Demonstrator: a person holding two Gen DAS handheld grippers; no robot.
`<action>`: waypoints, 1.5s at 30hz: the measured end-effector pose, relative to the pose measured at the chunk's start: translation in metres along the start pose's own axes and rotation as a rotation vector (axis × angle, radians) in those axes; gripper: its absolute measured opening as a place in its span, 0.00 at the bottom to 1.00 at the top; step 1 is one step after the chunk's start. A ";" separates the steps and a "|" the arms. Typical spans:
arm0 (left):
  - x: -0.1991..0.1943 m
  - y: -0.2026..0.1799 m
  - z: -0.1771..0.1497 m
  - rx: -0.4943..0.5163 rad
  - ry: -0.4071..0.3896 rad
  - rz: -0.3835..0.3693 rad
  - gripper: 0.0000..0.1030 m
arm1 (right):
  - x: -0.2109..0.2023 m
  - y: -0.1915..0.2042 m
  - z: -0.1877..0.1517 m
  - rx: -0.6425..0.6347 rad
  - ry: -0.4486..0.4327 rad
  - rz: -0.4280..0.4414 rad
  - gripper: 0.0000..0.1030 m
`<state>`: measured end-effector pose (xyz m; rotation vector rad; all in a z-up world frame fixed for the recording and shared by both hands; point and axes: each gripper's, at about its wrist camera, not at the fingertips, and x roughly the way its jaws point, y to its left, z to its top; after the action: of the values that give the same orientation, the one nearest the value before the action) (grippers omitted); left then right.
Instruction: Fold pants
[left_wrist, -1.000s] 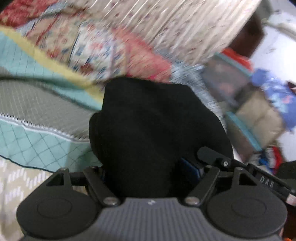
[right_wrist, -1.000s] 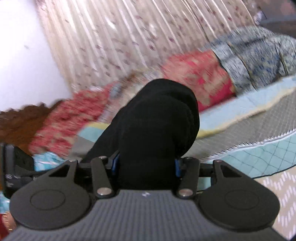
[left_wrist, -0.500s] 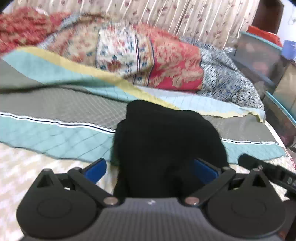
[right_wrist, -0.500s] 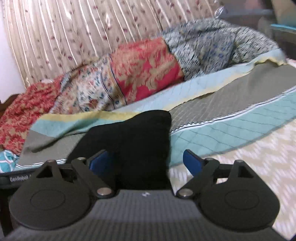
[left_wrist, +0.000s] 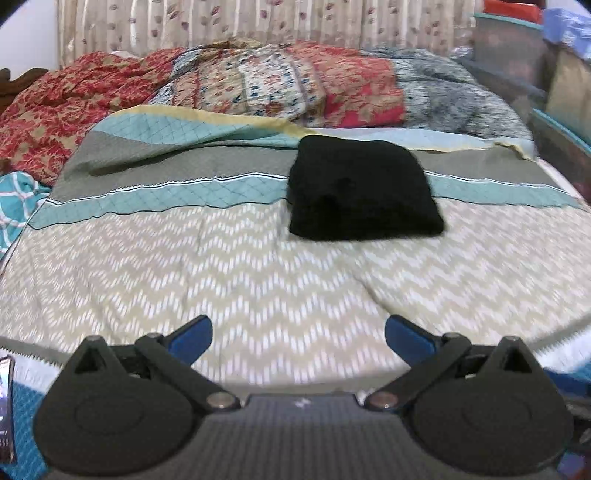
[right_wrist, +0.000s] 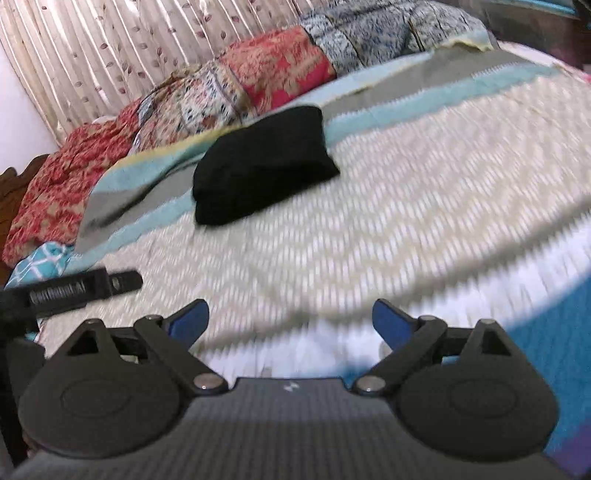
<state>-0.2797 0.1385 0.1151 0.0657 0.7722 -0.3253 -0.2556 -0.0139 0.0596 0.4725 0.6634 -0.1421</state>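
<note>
The black pants (left_wrist: 362, 188) lie folded in a compact bundle on the bed, across the teal and grey stripes of the cover. They also show in the right wrist view (right_wrist: 262, 162), up and left of centre. My left gripper (left_wrist: 297, 338) is open and empty, well back from the pants over the chevron cover. My right gripper (right_wrist: 290, 319) is open and empty, also well back. The left gripper's black body (right_wrist: 74, 290) shows at the left edge of the right wrist view.
The bed cover (left_wrist: 258, 280) has a beige chevron pattern. Bunched red and patterned quilts (left_wrist: 280, 85) lie along the far side below a floral curtain (left_wrist: 236, 22). Storage boxes (left_wrist: 517, 55) stand at the right of the bed.
Both grippers let go of the pants, opened wide and pulled back toward the near side of the bed. The pants now rest folded on the cover.
</note>
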 end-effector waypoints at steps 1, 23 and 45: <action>-0.010 0.000 -0.005 0.010 -0.003 -0.012 1.00 | -0.007 0.001 -0.009 0.010 0.015 -0.002 0.94; -0.064 0.007 -0.068 0.092 -0.025 0.275 1.00 | -0.062 0.014 -0.069 0.042 0.037 0.038 0.94; -0.024 0.050 -0.071 0.021 0.132 0.366 1.00 | -0.044 0.000 -0.065 0.093 0.079 0.023 0.94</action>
<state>-0.3277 0.2048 0.0779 0.2472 0.8694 0.0193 -0.3266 0.0157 0.0423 0.5775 0.7310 -0.1338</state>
